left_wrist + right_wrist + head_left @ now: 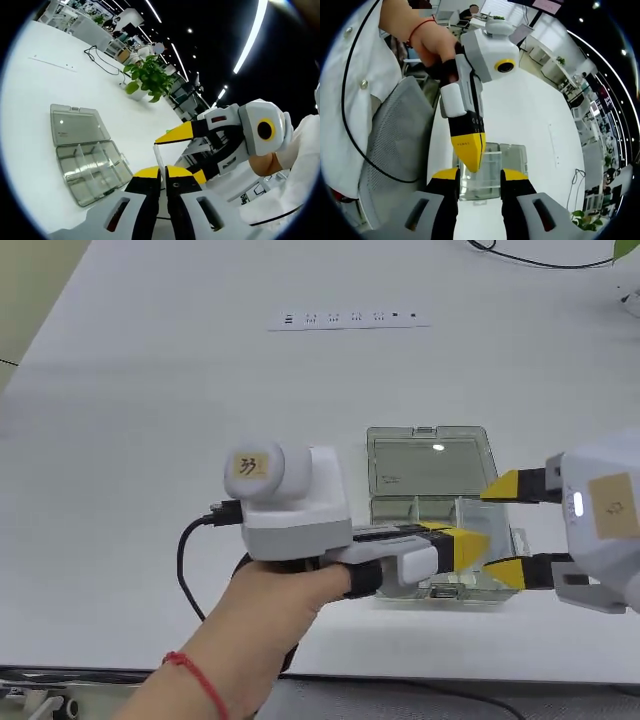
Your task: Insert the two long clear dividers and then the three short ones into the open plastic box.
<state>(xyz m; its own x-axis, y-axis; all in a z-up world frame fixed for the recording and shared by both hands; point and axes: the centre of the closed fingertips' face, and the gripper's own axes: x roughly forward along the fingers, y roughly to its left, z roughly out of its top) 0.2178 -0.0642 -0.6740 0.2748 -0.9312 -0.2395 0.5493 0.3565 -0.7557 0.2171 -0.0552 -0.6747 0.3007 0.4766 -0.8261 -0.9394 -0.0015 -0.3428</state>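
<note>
The big white worktop (150,440) has the open plastic box (400,508) on it, with its lid lying flat behind. Thin clear walls already stand inside the box, so I think part of the job is done. I cannot count how many are in.

The left claw (462,543) is over the box, pinched shut on a clear divider (158,155). The right claw (505,530) is wide open and holds nothing, with its tips either side of the left claw's tip. This divider is not in the box yet.
</note>
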